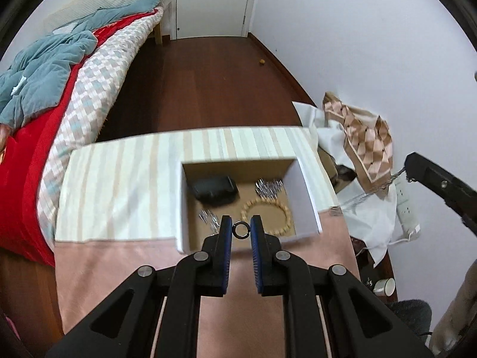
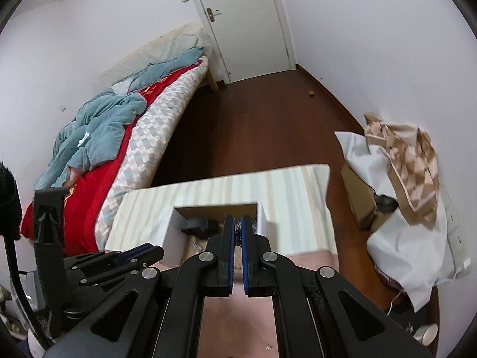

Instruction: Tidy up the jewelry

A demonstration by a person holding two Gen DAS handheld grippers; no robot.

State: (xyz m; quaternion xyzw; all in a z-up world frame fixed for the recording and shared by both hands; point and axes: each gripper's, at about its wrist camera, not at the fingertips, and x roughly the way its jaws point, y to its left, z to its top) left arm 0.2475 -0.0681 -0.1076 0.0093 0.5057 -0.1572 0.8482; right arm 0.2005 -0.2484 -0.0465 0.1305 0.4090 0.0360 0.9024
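Dark ring (image 1: 241, 230) sits pinched between left tongs (image 1: 241, 231).

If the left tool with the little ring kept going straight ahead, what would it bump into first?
Probably the floor of the open cardboard box, near the beaded bracelet. The left tool, pinching the dark ring, already points down into it. Depth is hard to judge.

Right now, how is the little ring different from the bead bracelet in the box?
The dark ring is small, plain and pinched between the left gripper fingers; the beaded bracelet is bigger, pale, made of many beads and lies flat on the cardboard box floor. Both are round loops.
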